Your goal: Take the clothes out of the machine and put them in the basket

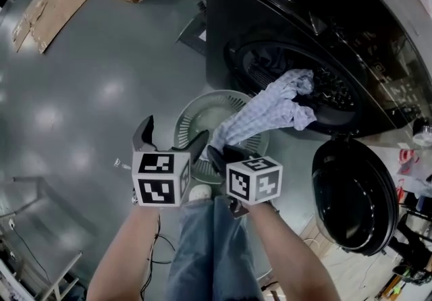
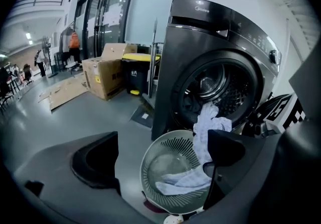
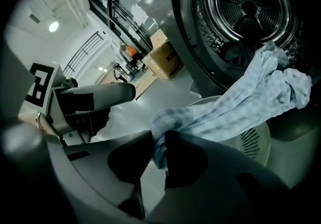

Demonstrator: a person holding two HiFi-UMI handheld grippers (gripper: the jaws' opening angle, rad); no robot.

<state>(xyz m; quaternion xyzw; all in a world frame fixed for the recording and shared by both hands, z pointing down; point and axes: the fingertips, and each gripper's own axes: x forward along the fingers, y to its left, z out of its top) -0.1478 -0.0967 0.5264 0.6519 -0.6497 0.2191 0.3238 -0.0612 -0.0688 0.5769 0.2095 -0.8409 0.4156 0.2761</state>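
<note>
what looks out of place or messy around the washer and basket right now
The checked cloth is strung out. One end hangs from the washing machine's drum and the other is pinched in the right claw above the basket, so it is neither in nor out. Flattened cardboard also lies loose on the floor.

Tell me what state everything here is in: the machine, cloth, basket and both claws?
Machine door: swung open.
Checked cloth: hanging out of the drum, one end pinched.
Basket: upright, pale cloth inside.
Left gripper: open, empty.
Right gripper: shut on the checked cloth.
</note>
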